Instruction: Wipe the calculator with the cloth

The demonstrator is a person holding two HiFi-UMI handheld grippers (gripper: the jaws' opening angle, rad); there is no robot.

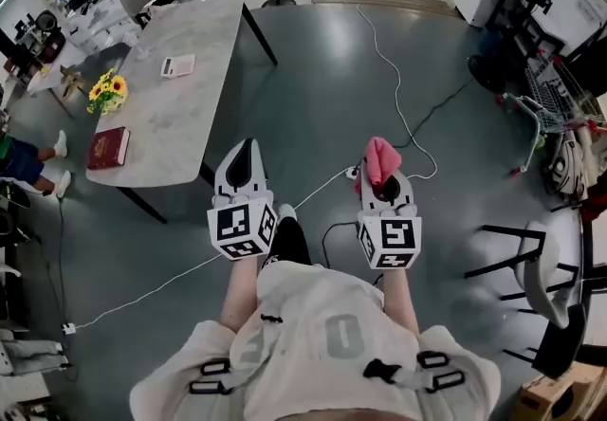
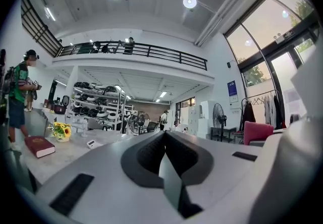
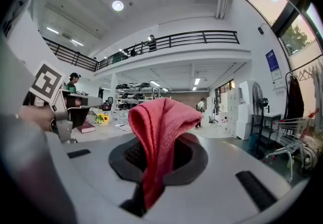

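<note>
Clamping the right gripper on the soft, limp red cloth; holding the left gripper closed, empty; facing the calculator well away on the table, probably light, skiddy, wanting steadying at an edge

The calculator was small, pale and flat. It lay on the grey table, at about 10 o'clock in the head view. The cloth was pink-red and soft. It stuck up in a bunch, pinched between the jaws of the right gripper, with its top flopped over. The calculator sat at 10 o'clock from the cloth, well apart.
</note>
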